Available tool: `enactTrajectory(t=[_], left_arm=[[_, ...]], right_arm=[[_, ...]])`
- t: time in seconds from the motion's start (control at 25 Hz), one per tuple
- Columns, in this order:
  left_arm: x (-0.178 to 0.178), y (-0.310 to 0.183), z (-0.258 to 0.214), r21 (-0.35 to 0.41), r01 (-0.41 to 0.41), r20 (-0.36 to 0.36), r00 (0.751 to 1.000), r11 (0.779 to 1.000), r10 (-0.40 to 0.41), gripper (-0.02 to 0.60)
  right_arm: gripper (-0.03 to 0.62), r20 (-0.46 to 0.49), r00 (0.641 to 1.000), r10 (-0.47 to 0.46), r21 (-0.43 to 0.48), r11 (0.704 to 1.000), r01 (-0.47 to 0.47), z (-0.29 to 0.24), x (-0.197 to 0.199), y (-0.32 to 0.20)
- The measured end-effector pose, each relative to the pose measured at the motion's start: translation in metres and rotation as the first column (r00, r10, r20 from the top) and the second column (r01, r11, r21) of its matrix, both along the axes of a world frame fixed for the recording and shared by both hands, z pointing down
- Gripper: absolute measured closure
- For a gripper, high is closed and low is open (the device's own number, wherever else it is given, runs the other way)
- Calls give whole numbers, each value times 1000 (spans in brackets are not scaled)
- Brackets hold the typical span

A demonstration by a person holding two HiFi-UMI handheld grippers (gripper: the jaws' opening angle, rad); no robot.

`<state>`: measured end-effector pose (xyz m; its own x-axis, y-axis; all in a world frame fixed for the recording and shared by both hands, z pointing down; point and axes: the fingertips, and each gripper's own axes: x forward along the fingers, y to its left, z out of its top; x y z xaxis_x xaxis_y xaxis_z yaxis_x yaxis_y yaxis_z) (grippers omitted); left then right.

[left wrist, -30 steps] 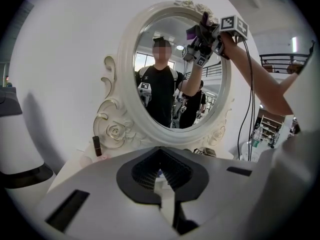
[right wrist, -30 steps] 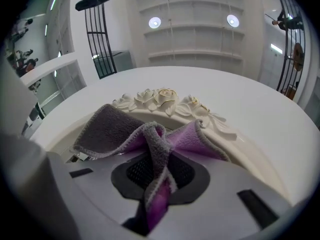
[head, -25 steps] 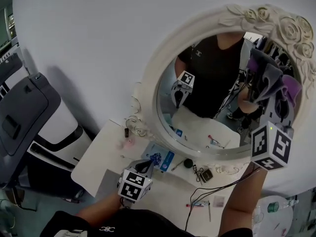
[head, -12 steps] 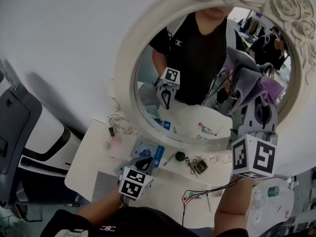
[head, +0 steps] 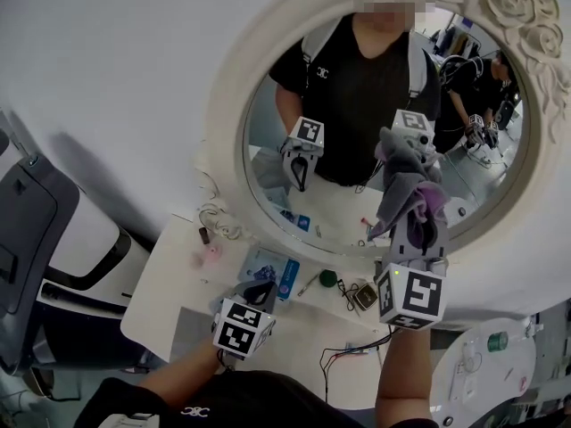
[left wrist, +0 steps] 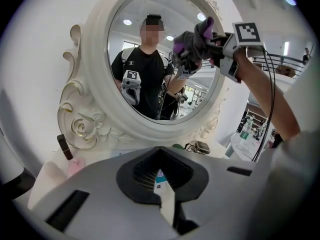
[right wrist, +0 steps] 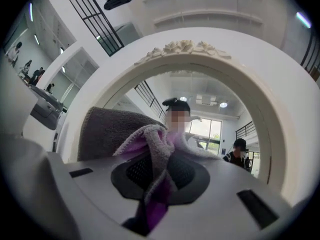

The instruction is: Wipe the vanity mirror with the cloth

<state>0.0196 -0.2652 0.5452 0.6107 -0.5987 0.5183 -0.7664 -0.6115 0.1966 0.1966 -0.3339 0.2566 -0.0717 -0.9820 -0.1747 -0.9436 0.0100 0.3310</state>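
My right gripper point(head: 412, 221) clamps one cloth point(head: 403, 194) against one mirror point(head: 223, 123). My left gripper point(head: 261, 291), jaws together, empty, is below the mirror.

Fuzzy cloth point(head: 406, 190), glossy mirror point(head: 482, 176), matt frame point(head: 225, 141)

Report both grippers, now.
Left gripper: jaws shut, nothing held.
Right gripper: jaws shut on the cloth.
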Motion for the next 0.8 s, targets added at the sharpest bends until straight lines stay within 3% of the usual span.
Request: enactTrajectory(t=[0.24,0.52,0.8], left_arm=[[4,11,-2,6,-20,21,1000,1000,20,583],[-2,20,-9,31,-2,36,999,1000,1,581],[-16,33,-18,60,31,41,999,998,-33,581]], right_arm=[[543,-60,998,19,-265,964,-34,129,-17,-7],[543,-132,991,13,-422,904,-68,216,-24,-11],[543,-145,989,1,-639,763,-94,291,-25,-14]])
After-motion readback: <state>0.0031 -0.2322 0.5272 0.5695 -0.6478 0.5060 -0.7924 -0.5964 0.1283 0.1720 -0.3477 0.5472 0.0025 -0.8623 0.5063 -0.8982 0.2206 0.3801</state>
